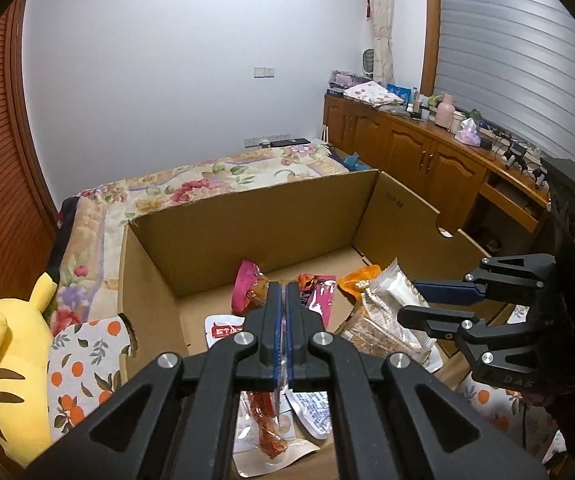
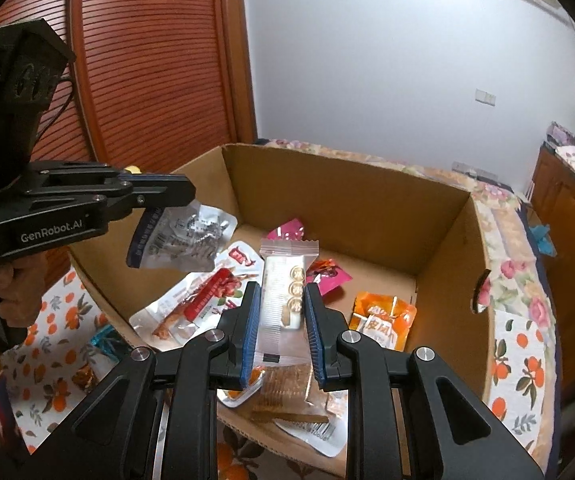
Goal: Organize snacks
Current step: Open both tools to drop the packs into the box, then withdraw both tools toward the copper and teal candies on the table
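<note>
Black plastic forms the left gripper (image 2: 183, 196), and white lettering on its side reads "GenRobot.AI"; the right gripper (image 2: 279, 308) shows "DAS" on its body in the left wrist view. Faint stamped characters sit on the inner right wall of the box (image 1: 247, 216), too small to read. The orange pouch (image 2: 383, 322) and a red-and-white pack (image 2: 243, 258) carry large Chinese characters.

The left gripper's jaws are pressed together on the top edge of a clear pouch (image 2: 179, 240) with grey print, which hangs below them over the box's near left corner. The right gripper's blue pads grip a clear, white-printed packet (image 2: 287, 284) by its sides; three gold rounds show on it, and a serrated seal runs along its far end. It hangs over the middle of the box.

The brown cardboard box stands open on a bed, with a floral blanket (image 1: 191, 184) beyond it and an orange-print cloth (image 1: 87, 356) under its near side. Inside lie loose snacks: a pink wrapper (image 2: 287, 230) at the far side, a red strip in clear film (image 2: 211, 296) at the near left, and brown wafers (image 2: 287, 388) under the right gripper. A yellow plush (image 1: 7, 364) lies left of the box. A hand (image 2: 11, 292) grips the left gripper's handle. A slatted wooden door (image 2: 147, 60) rises at the left, and a wooden cabinet (image 1: 419, 148) crowded with bottles runs along the right wall under grey blinds (image 1: 519, 52).
</note>
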Action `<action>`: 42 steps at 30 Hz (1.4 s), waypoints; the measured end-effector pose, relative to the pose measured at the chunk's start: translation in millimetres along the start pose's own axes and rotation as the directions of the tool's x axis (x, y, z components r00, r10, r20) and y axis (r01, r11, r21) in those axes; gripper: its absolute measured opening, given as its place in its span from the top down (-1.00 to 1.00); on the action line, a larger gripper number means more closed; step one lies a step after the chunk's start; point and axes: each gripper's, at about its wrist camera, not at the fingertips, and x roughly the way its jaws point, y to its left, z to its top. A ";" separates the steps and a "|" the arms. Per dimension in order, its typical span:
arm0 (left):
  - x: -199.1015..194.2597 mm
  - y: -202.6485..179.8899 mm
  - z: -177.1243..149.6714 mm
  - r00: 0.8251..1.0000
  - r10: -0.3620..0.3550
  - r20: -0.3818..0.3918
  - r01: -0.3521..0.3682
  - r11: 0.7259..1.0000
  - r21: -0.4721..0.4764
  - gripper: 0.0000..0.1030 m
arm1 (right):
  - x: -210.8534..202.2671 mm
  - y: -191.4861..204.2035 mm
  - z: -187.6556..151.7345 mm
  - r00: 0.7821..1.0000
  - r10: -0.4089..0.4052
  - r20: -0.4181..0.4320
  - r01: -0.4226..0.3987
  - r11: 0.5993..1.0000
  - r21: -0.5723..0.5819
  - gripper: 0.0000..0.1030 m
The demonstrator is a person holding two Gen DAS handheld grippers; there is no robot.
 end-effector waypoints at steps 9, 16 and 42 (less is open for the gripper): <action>3.1 -0.6 -4.3 1.000 0.012 -0.013 -0.012 1.000 0.004 0.97 | 4.3 -1.8 -2.5 1.000 0.007 -0.013 -0.007 1.000 0.021 0.57; -2.8 -3.5 -11.4 0.999 0.020 -0.025 -0.020 1.000 0.017 0.95 | -2.2 2.4 -3.9 1.000 -0.001 -0.009 0.001 1.000 0.024 0.55; -72.3 -0.7 -50.5 0.997 0.076 0.034 -0.075 0.997 -0.018 0.29 | -51.6 40.9 -16.2 0.998 -0.002 0.063 0.001 1.000 0.020 0.43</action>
